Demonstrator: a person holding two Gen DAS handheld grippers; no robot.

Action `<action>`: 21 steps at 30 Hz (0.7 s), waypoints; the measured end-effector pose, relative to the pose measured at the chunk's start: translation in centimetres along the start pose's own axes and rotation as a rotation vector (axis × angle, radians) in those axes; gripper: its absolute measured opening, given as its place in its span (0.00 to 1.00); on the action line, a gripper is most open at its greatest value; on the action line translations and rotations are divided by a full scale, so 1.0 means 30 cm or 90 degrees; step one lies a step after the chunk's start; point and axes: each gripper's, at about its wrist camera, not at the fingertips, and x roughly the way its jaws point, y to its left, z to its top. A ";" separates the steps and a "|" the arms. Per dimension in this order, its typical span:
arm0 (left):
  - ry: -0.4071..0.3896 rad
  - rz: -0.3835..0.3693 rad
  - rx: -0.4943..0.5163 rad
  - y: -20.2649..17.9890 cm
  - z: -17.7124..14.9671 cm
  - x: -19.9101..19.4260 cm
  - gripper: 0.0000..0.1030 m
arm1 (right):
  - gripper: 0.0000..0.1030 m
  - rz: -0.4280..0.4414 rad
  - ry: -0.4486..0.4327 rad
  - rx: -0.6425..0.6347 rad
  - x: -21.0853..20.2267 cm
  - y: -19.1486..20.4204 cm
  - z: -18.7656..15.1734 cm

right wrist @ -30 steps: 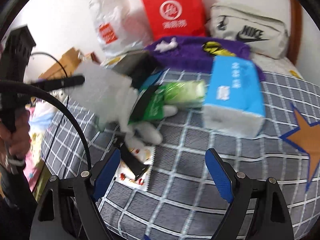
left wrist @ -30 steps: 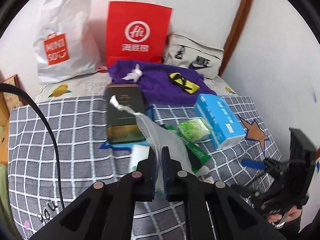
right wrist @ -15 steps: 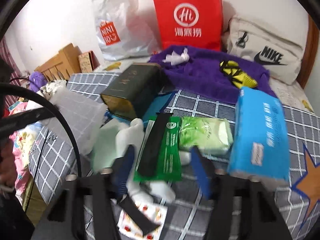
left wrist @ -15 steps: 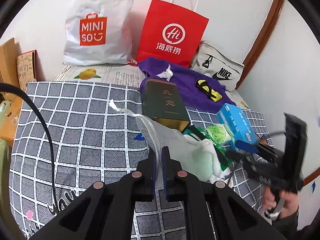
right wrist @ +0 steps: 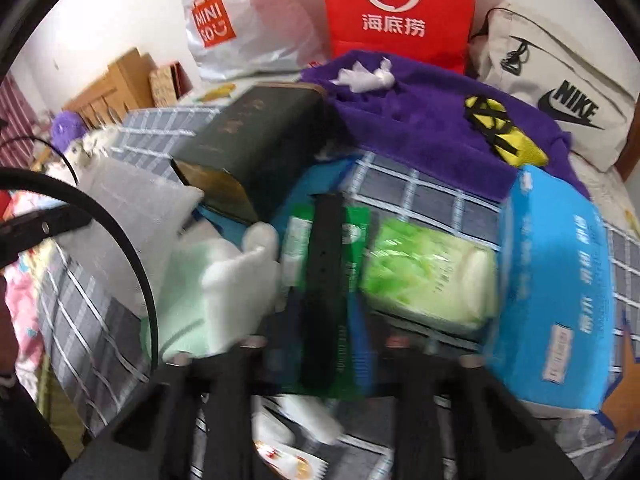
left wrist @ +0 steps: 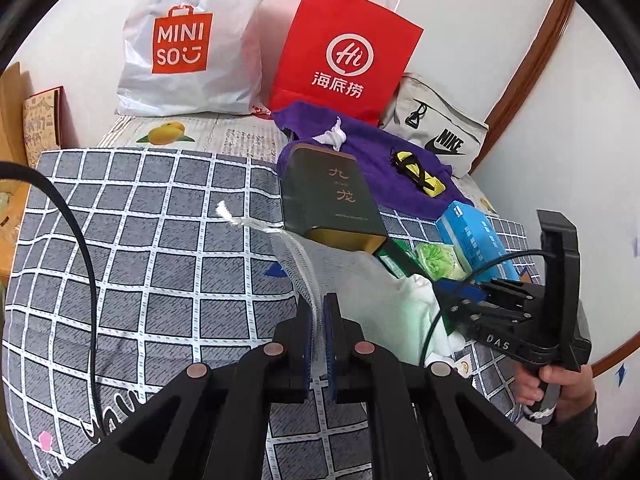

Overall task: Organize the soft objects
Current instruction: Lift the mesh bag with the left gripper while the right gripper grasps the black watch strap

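Left fingers [left wrist: 319,330] pinched tight on the mesh bag [left wrist: 320,264]; right fingers [right wrist: 326,344] closed around the black strap [right wrist: 324,280] and green packet [right wrist: 352,240].

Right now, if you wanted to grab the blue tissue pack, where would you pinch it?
Probably across the blue tissue pack on its long sides, coming from above. It lies flat on the bed with the top bare, and the green wipes pack crowds one side.

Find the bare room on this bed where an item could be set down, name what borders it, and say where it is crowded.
Free: the checked bedspread, bordered by the white mesh bag held in the left gripper and the dark green box; also the fruit-print strip before the Miniso bag. Crowded: around the blue tissue pack, green wipes and purple towel.
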 end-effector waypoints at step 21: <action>0.010 -0.003 -0.005 0.029 -0.011 0.018 0.06 | 0.20 0.036 0.029 -0.031 -0.031 -0.030 -0.012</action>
